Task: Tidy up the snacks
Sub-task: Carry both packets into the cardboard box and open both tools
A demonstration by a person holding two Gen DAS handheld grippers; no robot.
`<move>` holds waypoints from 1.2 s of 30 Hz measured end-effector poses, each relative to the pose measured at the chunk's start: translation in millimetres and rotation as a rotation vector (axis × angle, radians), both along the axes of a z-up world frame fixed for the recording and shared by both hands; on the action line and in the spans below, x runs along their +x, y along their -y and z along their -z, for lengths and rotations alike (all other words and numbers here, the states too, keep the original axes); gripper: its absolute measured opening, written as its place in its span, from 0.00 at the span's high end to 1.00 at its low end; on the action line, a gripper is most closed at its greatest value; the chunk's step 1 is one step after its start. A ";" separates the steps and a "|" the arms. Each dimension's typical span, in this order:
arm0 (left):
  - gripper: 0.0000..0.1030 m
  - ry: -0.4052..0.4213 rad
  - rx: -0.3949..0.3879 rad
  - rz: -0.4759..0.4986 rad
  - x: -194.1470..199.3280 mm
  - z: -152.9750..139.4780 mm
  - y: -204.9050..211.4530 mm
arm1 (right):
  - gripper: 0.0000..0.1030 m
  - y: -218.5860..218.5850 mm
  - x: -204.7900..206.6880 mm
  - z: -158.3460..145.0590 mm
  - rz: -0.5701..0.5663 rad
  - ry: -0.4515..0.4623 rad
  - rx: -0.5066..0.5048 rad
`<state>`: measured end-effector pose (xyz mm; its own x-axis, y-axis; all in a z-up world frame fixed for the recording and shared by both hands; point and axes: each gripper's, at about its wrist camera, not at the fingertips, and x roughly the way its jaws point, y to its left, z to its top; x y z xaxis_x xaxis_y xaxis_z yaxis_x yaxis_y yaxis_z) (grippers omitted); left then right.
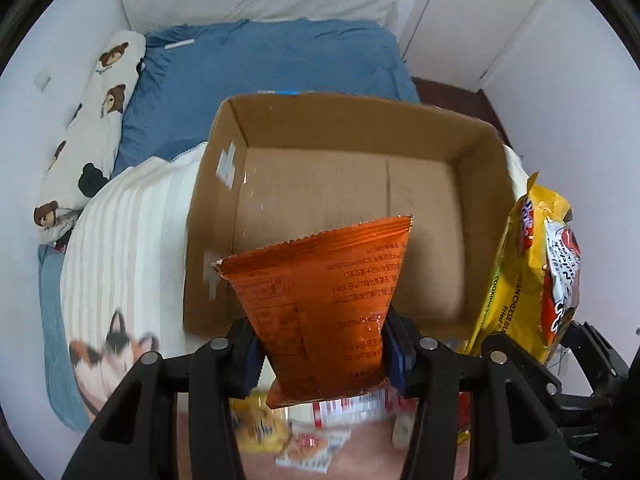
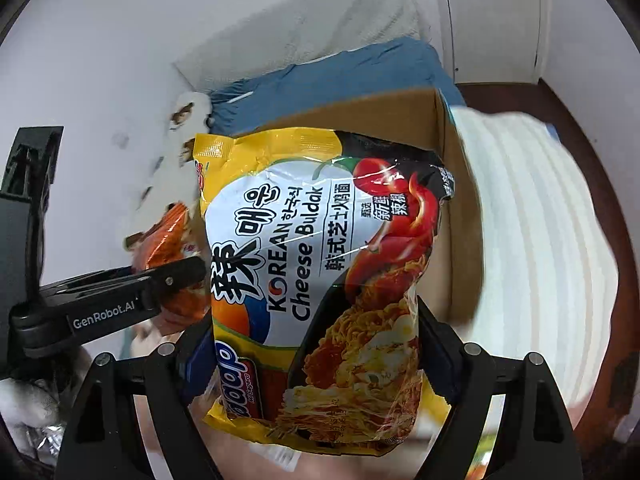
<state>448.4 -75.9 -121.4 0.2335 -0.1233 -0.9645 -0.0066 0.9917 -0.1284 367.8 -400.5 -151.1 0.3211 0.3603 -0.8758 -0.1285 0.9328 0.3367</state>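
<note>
My left gripper is shut on an orange snack packet and holds it above the near edge of an open cardboard box, which looks empty inside. My right gripper is shut on a large yellow Korean Cheese Buldak noodle pack, held upright at the box's right side; the pack also shows at the right of the left wrist view. The left gripper and its orange packet appear at the left of the right wrist view. The box stands behind the noodle pack.
The box rests on a white striped blanket on a bed with a blue sheet and a bear-print pillow. Several more snack packets lie below the left gripper. A door is at the far right.
</note>
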 end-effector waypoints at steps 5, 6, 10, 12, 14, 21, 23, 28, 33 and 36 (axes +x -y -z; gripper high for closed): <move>0.55 -0.075 -0.023 0.008 68.7 35.6 0.7 | 0.16 -28.8 28.0 29.2 0.004 -0.075 -0.082; 0.55 -0.088 -0.023 0.017 77.0 43.7 1.7 | 0.16 -29.6 28.7 44.4 0.011 -0.095 -0.097; 0.55 -0.155 -0.023 0.045 109.5 77.5 5.4 | 0.16 -58.5 36.7 94.9 0.042 -0.157 -0.142; 0.55 -0.174 -0.017 0.065 121.6 91.3 7.3 | 0.16 -64.4 57.2 118.3 0.052 -0.188 -0.155; 0.55 -0.189 -0.013 0.081 129.8 100.9 10.8 | 0.16 -65.9 72.8 141.4 0.050 -0.212 -0.173; 0.55 -0.234 0.009 0.108 152.2 127.7 13.4 | 0.16 -91.2 94.8 181.7 0.052 -0.274 -0.207; 0.54 -0.249 -0.002 0.104 154.0 129.7 14.4 | 0.15 -95.1 100.6 196.5 0.048 -0.288 -0.205; 0.13 -0.235 -0.015 0.106 156.2 127.1 16.5 | 0.08 -92.5 112.5 210.5 0.049 -0.318 -0.190; 0.13 -0.204 -0.022 0.121 149.0 113.0 17.3 | 0.05 -92.2 112.9 198.8 0.034 -0.283 -0.212; 0.13 -0.184 -0.025 0.115 139.6 98.7 15.1 | 0.05 -92.1 107.5 163.0 0.041 -0.269 -0.218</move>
